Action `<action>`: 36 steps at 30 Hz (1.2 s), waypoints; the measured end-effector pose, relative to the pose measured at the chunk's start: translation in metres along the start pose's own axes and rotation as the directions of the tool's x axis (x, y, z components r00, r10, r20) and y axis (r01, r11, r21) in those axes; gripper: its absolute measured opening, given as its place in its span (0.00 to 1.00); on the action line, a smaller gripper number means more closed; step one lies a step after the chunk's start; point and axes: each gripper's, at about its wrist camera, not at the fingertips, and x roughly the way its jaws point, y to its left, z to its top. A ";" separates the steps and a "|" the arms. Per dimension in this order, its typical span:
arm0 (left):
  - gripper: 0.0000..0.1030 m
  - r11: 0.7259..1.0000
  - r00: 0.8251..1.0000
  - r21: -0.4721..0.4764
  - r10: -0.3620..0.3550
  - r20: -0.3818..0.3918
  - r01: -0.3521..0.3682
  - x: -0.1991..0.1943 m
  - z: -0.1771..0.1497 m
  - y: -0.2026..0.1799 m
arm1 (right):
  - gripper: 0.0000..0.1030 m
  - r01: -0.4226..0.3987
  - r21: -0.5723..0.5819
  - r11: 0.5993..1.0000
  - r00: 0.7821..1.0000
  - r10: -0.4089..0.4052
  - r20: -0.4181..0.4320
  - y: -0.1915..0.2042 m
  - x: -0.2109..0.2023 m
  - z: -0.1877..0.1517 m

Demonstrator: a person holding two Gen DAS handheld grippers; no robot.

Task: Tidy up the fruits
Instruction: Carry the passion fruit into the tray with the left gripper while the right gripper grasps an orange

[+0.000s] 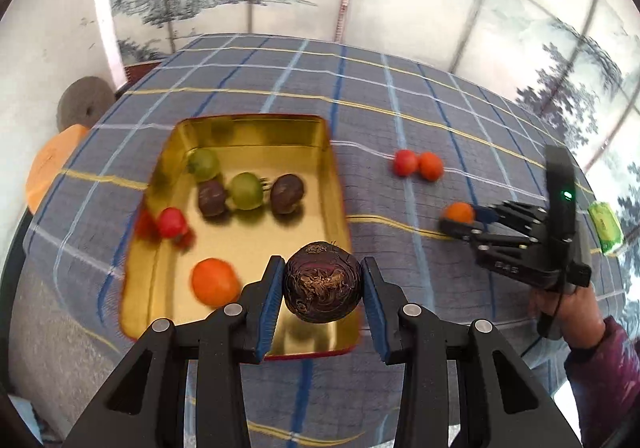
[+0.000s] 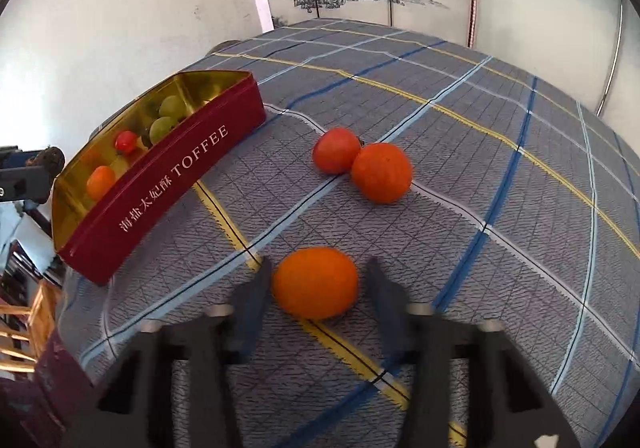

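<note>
A: What is seen at the left gripper (image 1: 323, 284)?

B: A dark brown round fruit (image 1: 322, 282) is framed between its blue pads; the left pad is touched, while contact at the right pad cannot be told. It is carried above the near end of the gold tin (image 1: 256, 131).

A: And what is shown ahead of those jaws?

B: Inside the tin, an orange fruit (image 1: 214, 282), a red one (image 1: 172, 222), two green ones and two more dark ones are seen.

A: How is the right gripper (image 2: 316, 284) set?

B: Its jaws are spread wide around an orange citrus (image 2: 315, 282) on the plaid cloth (image 2: 500, 151); the left finger is close beside it, and a gap is left at the right finger.

A: Beyond them?

B: A red tomato (image 2: 335, 149) and another orange fruit (image 2: 382, 172) are found touching each other, with the tin off to the left.
</note>
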 end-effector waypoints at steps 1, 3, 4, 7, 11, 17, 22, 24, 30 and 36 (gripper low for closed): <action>0.38 1.000 1.000 -0.017 0.008 0.002 -0.008 -0.001 -0.001 0.007 | 0.35 0.010 0.007 1.000 1.000 -0.010 0.006 -0.001 -0.001 -0.001; 0.38 0.999 1.000 -0.041 0.028 0.001 -0.027 -0.001 -0.004 0.021 | 0.35 0.017 0.034 0.999 0.999 -0.018 0.027 -0.004 -0.008 -0.006; 0.38 0.998 0.999 -0.055 0.042 -0.001 -0.042 0.000 -0.007 0.028 | 0.35 0.016 0.054 0.998 0.999 -0.018 0.038 -0.007 -0.011 -0.010; 0.38 0.995 0.998 -0.083 0.057 -0.013 -0.058 0.003 -0.010 0.044 | 0.35 0.031 0.105 0.994 0.997 -0.038 0.063 -0.014 -0.021 -0.020; 0.38 0.992 0.997 -0.103 0.069 -0.017 -0.070 0.007 -0.014 0.056 | 0.35 0.033 0.139 0.990 0.997 -0.043 0.066 -0.023 -0.025 -0.023; 0.38 0.994 0.998 -0.087 0.060 -0.007 -0.061 0.010 -0.013 0.052 | 0.35 0.041 0.142 0.989 0.997 -0.051 0.064 -0.023 -0.024 -0.022; 0.38 0.996 0.996 -0.040 0.085 0.006 -0.084 0.019 -0.006 0.041 | 0.35 0.038 0.149 0.988 0.997 -0.047 0.061 -0.024 -0.025 -0.023; 0.39 0.995 0.995 -0.026 0.098 0.009 -0.098 0.024 -0.005 0.038 | 0.35 0.037 0.149 0.988 0.997 -0.046 0.060 -0.025 -0.025 -0.023; 0.39 0.991 0.991 -0.007 0.132 0.009 -0.132 0.039 -0.001 0.037 | 0.35 0.039 0.148 0.988 0.997 -0.048 0.058 -0.025 -0.024 -0.023; 0.39 0.986 0.986 0.012 0.167 0.017 -0.167 0.048 0.003 0.038 | 0.35 0.040 0.147 0.988 0.998 -0.048 0.050 -0.025 -0.022 -0.023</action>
